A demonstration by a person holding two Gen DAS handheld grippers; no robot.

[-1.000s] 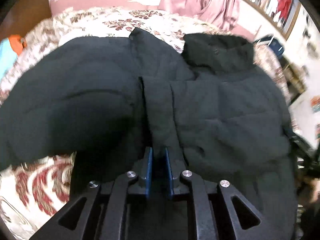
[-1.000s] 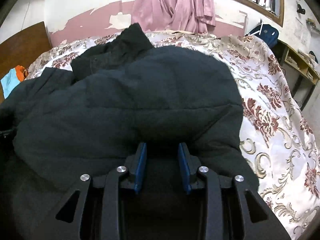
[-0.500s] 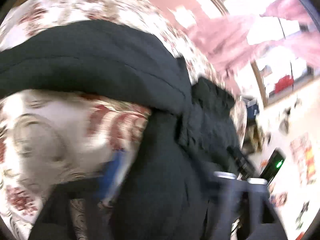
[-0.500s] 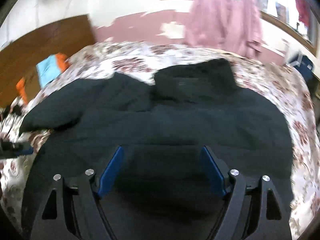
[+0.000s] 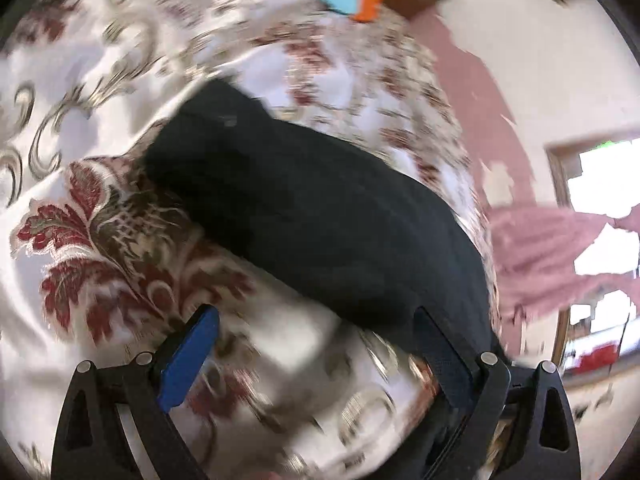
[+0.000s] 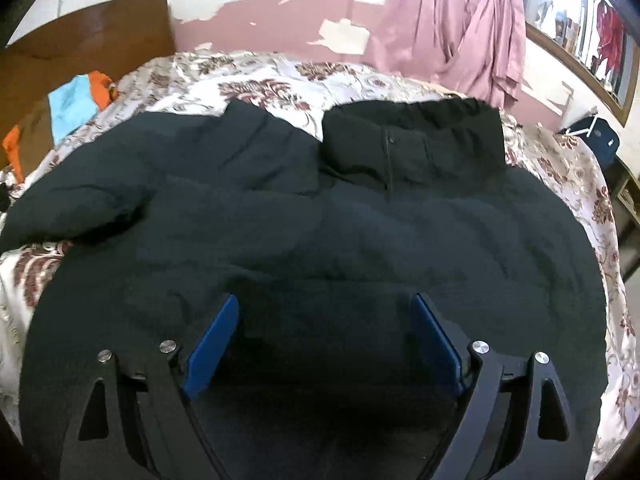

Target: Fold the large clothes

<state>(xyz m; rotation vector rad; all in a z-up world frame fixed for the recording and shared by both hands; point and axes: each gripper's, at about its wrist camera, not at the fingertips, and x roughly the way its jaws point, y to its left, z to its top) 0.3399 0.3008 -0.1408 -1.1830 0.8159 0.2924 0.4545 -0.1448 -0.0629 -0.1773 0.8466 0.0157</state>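
A black padded jacket (image 6: 360, 232) lies spread across a bed covered in a white and maroon floral bedspread (image 6: 256, 80), its collar (image 6: 412, 140) toward the far pink wall and its body filling most of the right wrist view. The right gripper (image 6: 324, 336) hangs over the near part of the jacket with its blue-padded jaws apart and opening wider; dark fabric lies below and between them, but the pads (image 6: 212, 344) press on nothing. One sleeve (image 6: 72, 208) stretches out to the left of that view, its end resting on the bedspread well away from the right gripper.

In the blurred, tilted left wrist view the same sleeve (image 5: 320, 216) runs diagonally across the bedspread (image 5: 100, 240), its cuff end pointing to the upper left. The left gripper (image 5: 316, 344) stands with its jaws wide apart and nothing between them but bare bedspread; the sleeve's lower edge lies just beyond the fingertips, closest to the right-hand finger (image 5: 440, 352), where whether it touches cannot be told.

A wooden headboard (image 6: 80, 40) with blue and orange cloth (image 6: 76, 100) beside it stands at the far left, and pink curtains (image 6: 460, 32) hang by a window at the far right
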